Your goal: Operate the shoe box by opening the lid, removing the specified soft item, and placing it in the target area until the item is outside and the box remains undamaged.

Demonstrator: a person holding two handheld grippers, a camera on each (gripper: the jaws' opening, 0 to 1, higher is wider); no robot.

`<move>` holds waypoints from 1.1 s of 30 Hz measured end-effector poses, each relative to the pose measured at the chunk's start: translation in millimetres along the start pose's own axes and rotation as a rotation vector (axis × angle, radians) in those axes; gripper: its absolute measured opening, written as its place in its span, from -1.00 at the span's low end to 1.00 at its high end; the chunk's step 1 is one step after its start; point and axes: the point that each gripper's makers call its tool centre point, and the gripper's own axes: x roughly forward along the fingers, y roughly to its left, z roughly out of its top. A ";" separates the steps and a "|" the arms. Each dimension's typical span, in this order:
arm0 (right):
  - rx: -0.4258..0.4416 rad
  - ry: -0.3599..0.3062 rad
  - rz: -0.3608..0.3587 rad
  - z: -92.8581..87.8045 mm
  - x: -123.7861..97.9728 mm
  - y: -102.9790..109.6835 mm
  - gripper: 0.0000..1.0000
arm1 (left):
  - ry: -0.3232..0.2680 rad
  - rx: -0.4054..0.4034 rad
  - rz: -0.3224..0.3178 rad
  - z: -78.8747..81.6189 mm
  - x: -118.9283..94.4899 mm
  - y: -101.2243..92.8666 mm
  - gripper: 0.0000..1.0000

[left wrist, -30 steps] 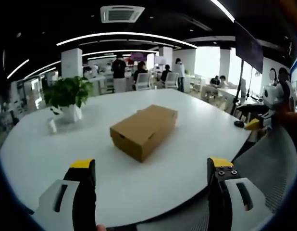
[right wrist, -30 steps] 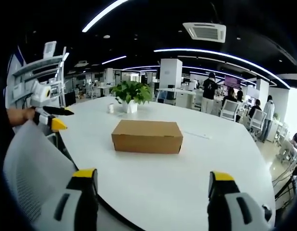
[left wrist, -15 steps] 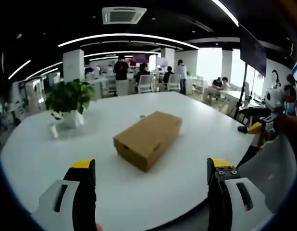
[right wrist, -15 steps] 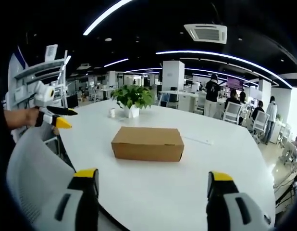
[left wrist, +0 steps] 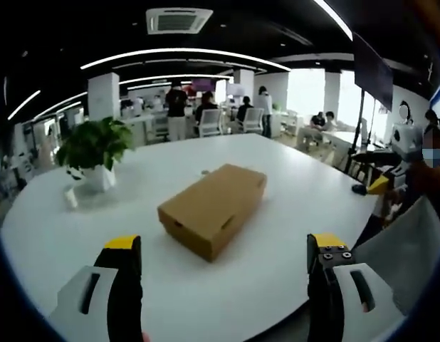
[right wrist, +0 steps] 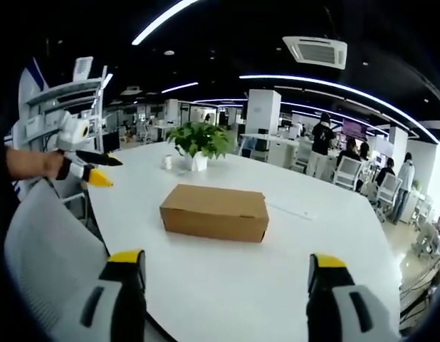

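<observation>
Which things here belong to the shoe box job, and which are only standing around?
For the job:
- shoe box, lid closed
- left tool, open
- right tool, open

Standing around:
- potted plant
- white table
- grey chair back

A plain brown cardboard shoe box (left wrist: 212,209) (right wrist: 214,211) is seen lying flat on the white table, lid shut. Its long side is angled away in the left gripper view, broadside in the right gripper view.
</observation>
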 end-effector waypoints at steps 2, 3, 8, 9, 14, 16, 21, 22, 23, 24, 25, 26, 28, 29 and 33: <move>0.001 -0.001 0.001 1.4 2.0 -2.7 0.91 | 0.000 0.003 -0.002 0.8 2.1 -0.4 1.00; 0.001 -0.001 0.000 2.0 2.7 -3.8 0.91 | 0.000 0.002 -0.003 1.4 2.6 0.2 1.00; 0.003 -0.014 0.001 5.1 7.3 -9.6 0.91 | -0.003 -0.010 -0.003 4.4 6.5 5.1 1.00; 0.002 -0.014 0.001 5.2 7.9 -10.7 0.91 | -0.003 -0.013 -0.003 4.6 7.5 5.9 1.00; 0.005 -0.009 0.010 2.8 11.8 -15.2 0.91 | 0.000 -0.035 0.000 4.2 14.7 7.8 1.00; 0.007 -0.007 0.017 1.5 13.9 -16.8 0.92 | -0.002 -0.043 0.001 4.4 18.4 6.7 1.00; 0.005 -0.006 0.033 0.0 19.0 -21.0 0.91 | 0.007 -0.040 0.009 0.5 29.4 4.9 1.00; -0.001 -0.007 0.035 0.2 19.8 -21.5 0.91 | 0.008 -0.037 0.011 -0.3 30.9 5.1 1.00; -0.017 -0.002 0.032 -0.5 21.0 -23.2 0.91 | 0.013 -0.037 0.014 -1.1 33.2 5.6 1.00; -0.021 0.001 0.031 -1.0 21.8 -24.4 0.91 | 0.016 -0.037 0.014 -1.7 33.9 5.8 1.00; -0.019 0.001 0.031 -1.1 22.9 -26.1 0.91 | 0.016 -0.038 0.015 -1.5 34.7 5.8 1.00; -0.016 0.001 0.032 -1.3 23.5 -27.0 0.91 | 0.013 -0.041 0.017 -1.0 35.1 6.2 1.00; -0.018 0.004 0.034 -2.4 25.3 -28.9 0.91 | 0.013 -0.048 0.016 -0.7 36.4 6.2 1.00; -0.019 0.005 0.033 -2.6 26.1 -29.8 0.90 | 0.012 -0.054 0.016 -0.2 37.8 6.7 1.00; -0.023 0.006 0.039 -3.8 30.3 -33.0 0.89 | 0.019 -0.059 0.014 -0.5 42.0 7.4 1.00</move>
